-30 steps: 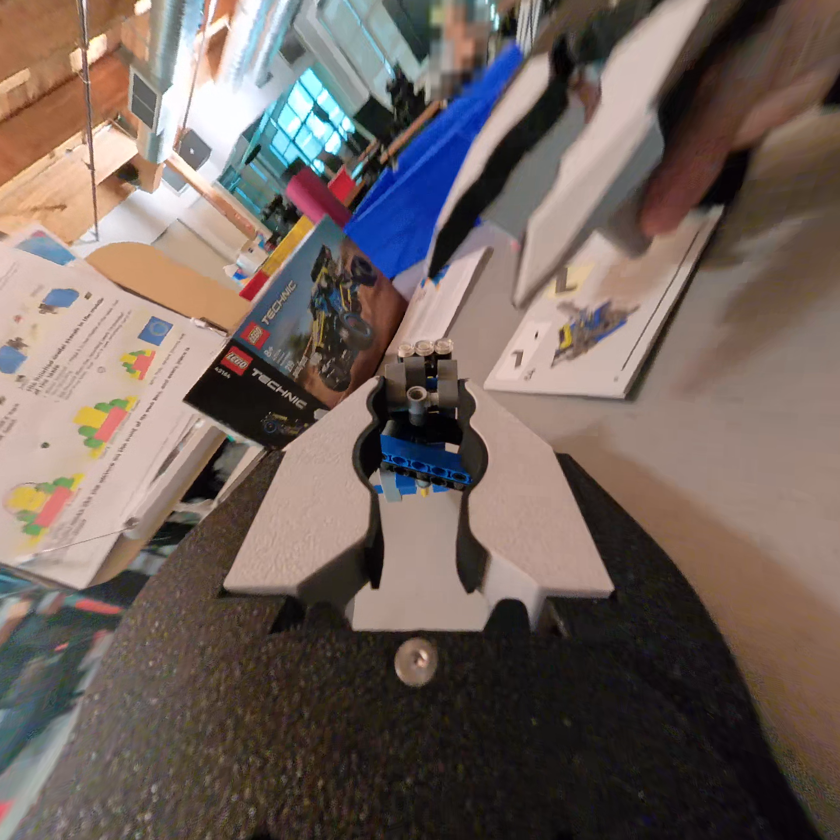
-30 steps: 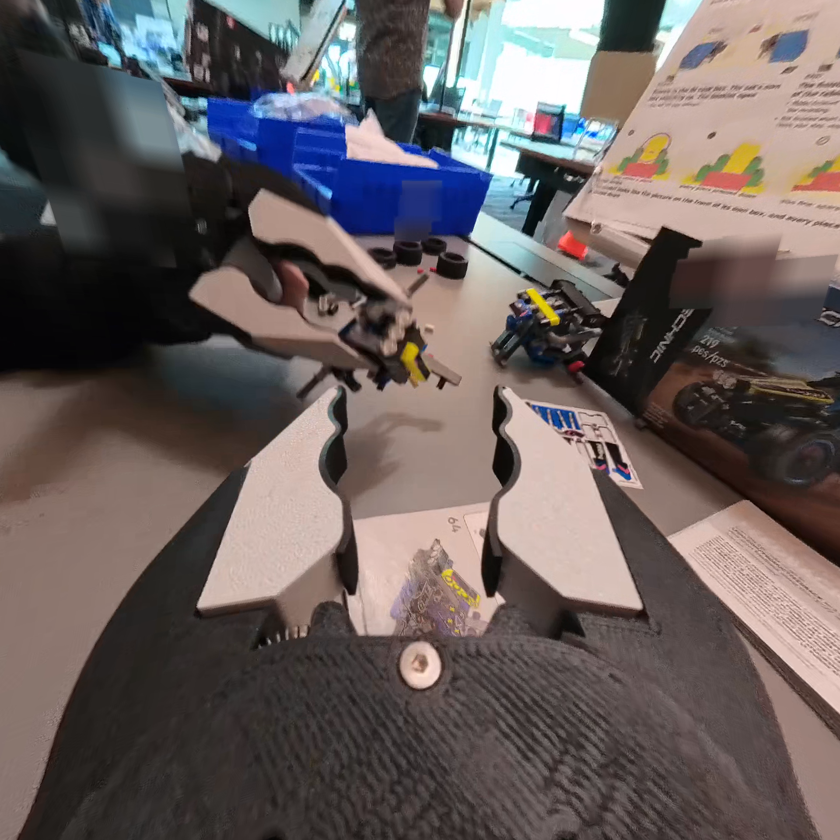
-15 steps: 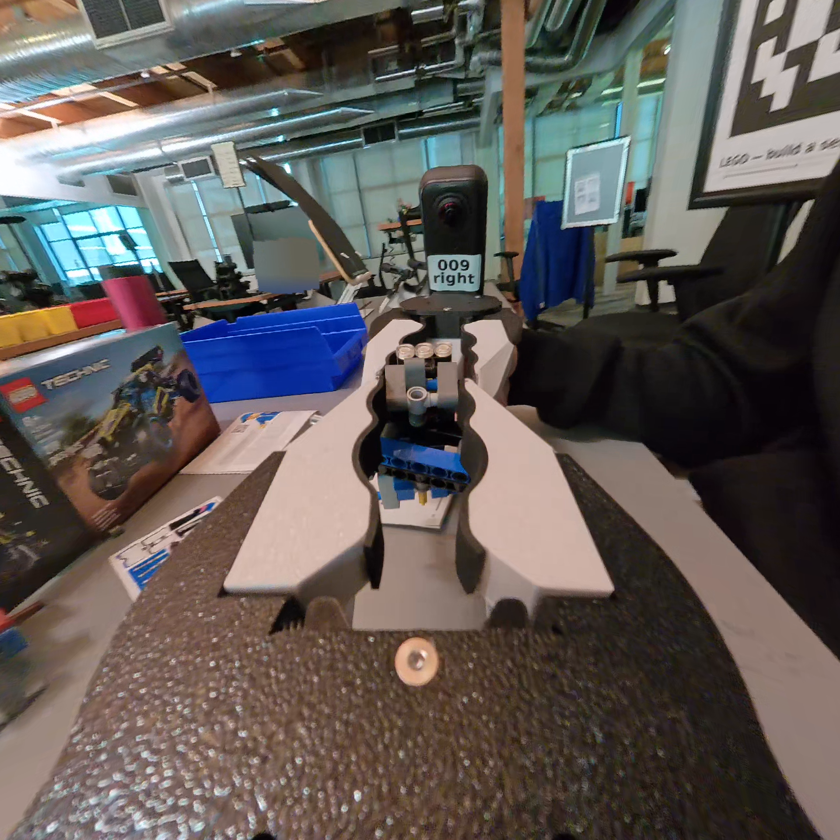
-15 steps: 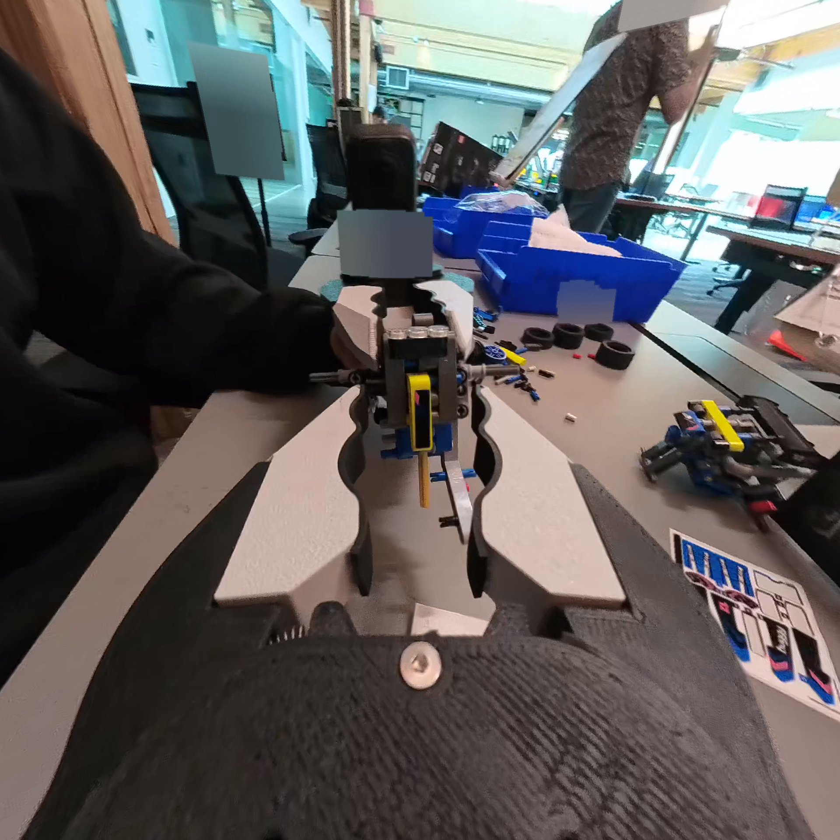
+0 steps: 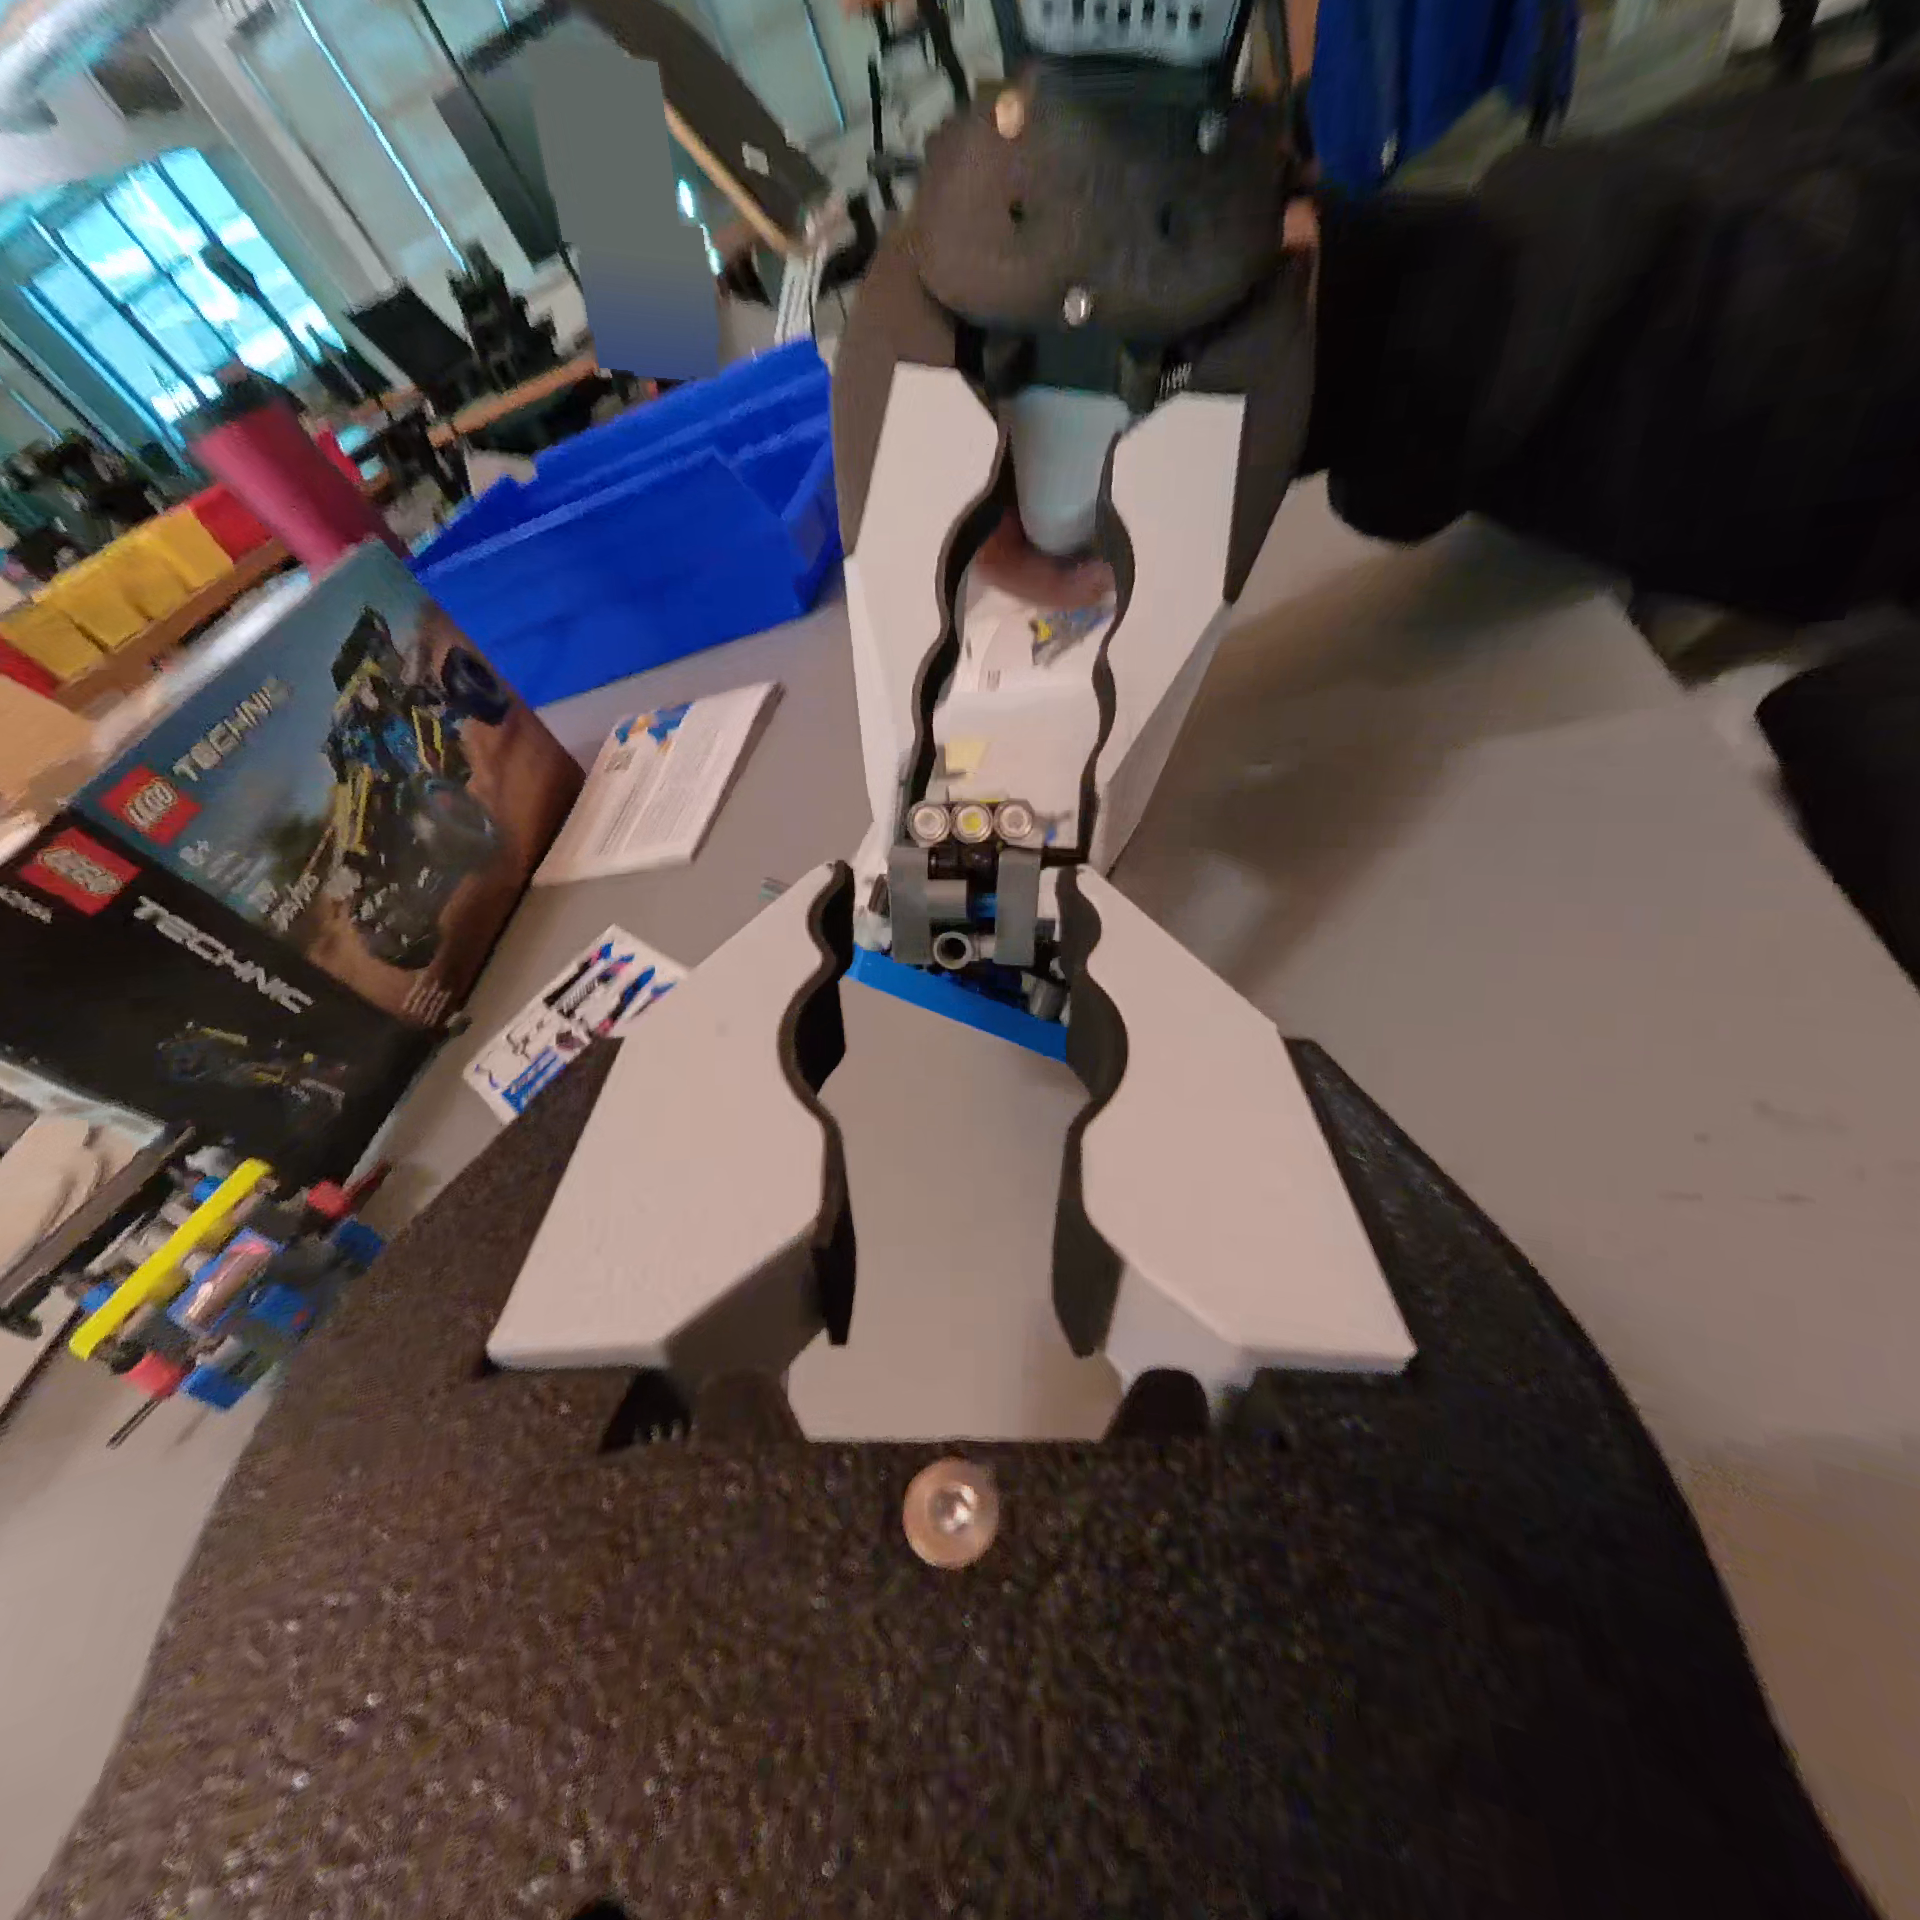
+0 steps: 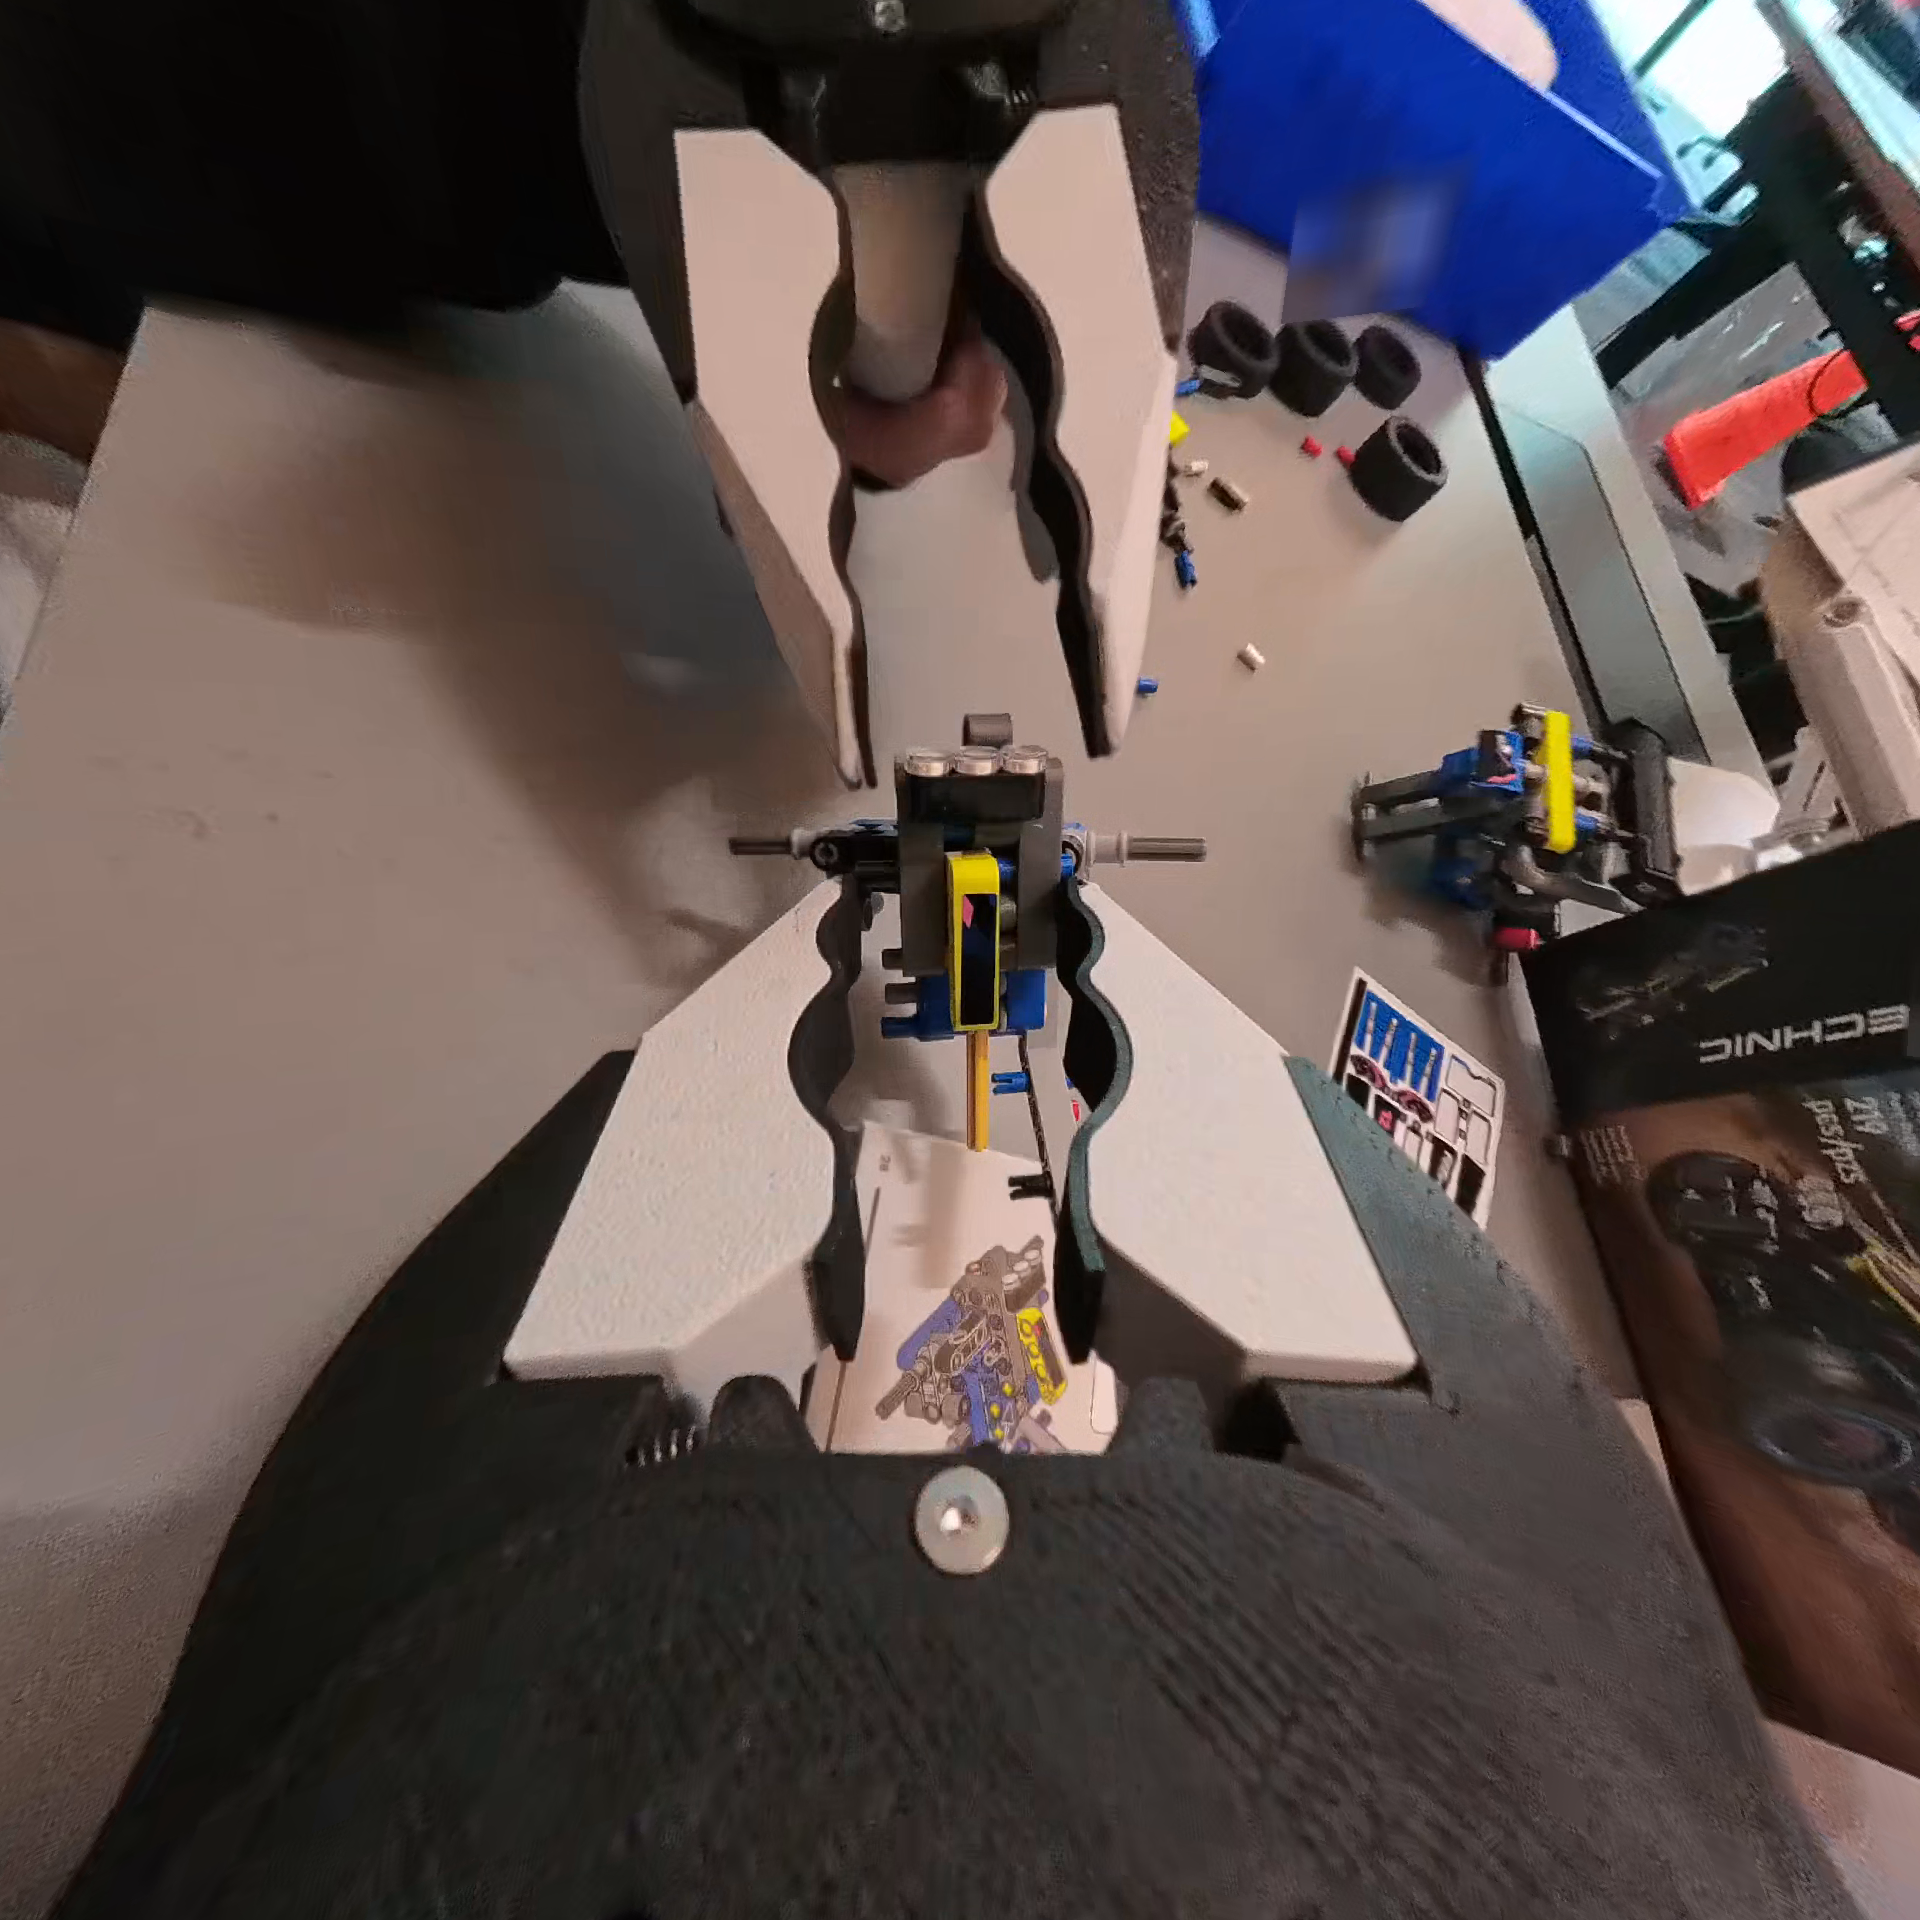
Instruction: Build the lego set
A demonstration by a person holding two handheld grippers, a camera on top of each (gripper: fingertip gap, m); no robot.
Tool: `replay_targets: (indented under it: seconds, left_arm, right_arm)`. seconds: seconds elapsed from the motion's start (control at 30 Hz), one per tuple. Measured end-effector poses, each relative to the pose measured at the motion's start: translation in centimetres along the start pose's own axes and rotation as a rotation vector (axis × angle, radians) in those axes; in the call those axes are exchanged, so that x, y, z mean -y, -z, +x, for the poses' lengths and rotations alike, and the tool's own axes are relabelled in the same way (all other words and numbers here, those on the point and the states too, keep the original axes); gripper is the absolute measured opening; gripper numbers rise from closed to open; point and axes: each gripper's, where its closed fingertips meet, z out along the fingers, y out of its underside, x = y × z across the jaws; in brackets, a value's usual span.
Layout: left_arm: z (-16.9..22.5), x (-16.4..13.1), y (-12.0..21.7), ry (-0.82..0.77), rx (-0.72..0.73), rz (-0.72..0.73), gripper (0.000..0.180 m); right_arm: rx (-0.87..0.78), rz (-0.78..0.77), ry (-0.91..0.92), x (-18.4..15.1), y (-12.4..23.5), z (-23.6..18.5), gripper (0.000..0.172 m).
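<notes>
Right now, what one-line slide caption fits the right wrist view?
Right gripper clamps a small brick assembly above the grey table; left gripper open just beyond.

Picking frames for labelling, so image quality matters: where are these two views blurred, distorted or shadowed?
Left wrist view: motion smear on the toy box and black sleeve; brick assembly fairly sharp. Right wrist view: sharper; soft shadow on the grey table. Both bend straight lines near the edges.

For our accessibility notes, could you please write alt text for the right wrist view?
The right gripper is shut on a small brick-built assembly of grey, blue and yellow parts above a grey table. The left gripper faces it, jaws open just beyond the assembly. Loose tyres, a second partly built model and a sticker sheet lie to the right.
</notes>
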Motion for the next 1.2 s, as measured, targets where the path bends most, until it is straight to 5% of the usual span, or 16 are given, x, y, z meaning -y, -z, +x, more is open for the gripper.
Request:
replay_targets:
  seconds: [0.37, 0.53, 0.83, 1.0, 1.2]
  left_arm:
    - [0.4, -7.0, 1.0, 0.0, 0.018, -0.286, 0.027]
    - [0.5, -7.0, 1.4, 0.01, -0.008, -0.254, 0.027]
    - [-0.2, -9.7, 1.8, 0.021, 0.037, -0.42, 0.027]
    - [0.1, -9.6, 1.7, 0.044, 0.021, -0.413, 0.03]
    - [-0.2, -9.6, 2.4, 0.049, 0.034, -0.419, 0.034]
  right_arm:
    - [0.11, -0.023, 0.029, -0.4, -2.3, -0.7, 0.036]
    - [0.152, 0.07, -0.078, -0.4, -3.6, 0.0, 0.044]
    - [0.178, 0.062, -0.047, -1.1, -5.1, -0.6, 0.024]
    - [0.155, 0.071, -0.06, -1.1, -5.5, -0.3, 0.04]
    - [0.16, 0.089, -0.082, -0.6, -5.7, -0.3, 0.028]
